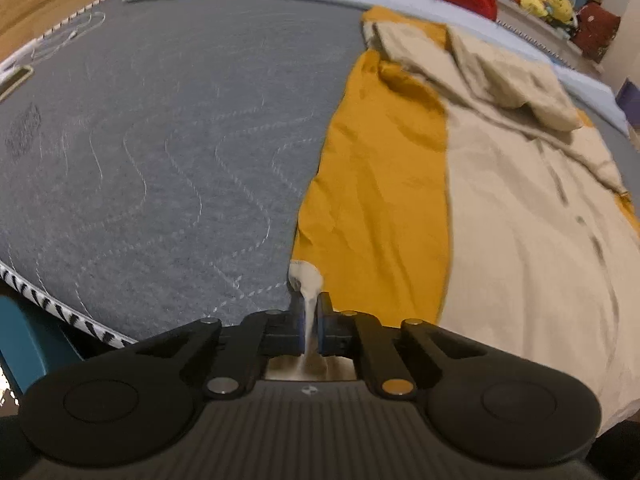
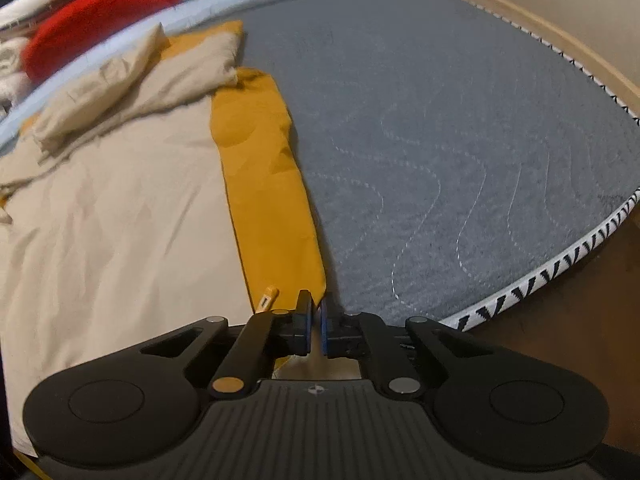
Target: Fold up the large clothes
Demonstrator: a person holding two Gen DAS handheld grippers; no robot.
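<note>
Garment [image 1: 500, 208]: beige and mustard, spread flat on the grey mattress [image 1: 160, 160].
Left tongs [image 1: 309, 320]: clenched on a beige near corner.
Right tongs [image 2: 316, 316]: clenched on the mustard edge's near corner.

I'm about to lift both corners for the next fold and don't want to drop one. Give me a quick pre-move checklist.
1. Left gripper jaws pinch the beige hem of the jacket: ok.
2. Right gripper jaws hold the mustard edge: cannot tell; fabric barely shows between them.
3. Jacket lies flat: not ok, the hood end is bunched.
4. Bare mattress beside the jacket to fold onto: ok.
5. Red item lies apart from the jacket: ok.
</note>
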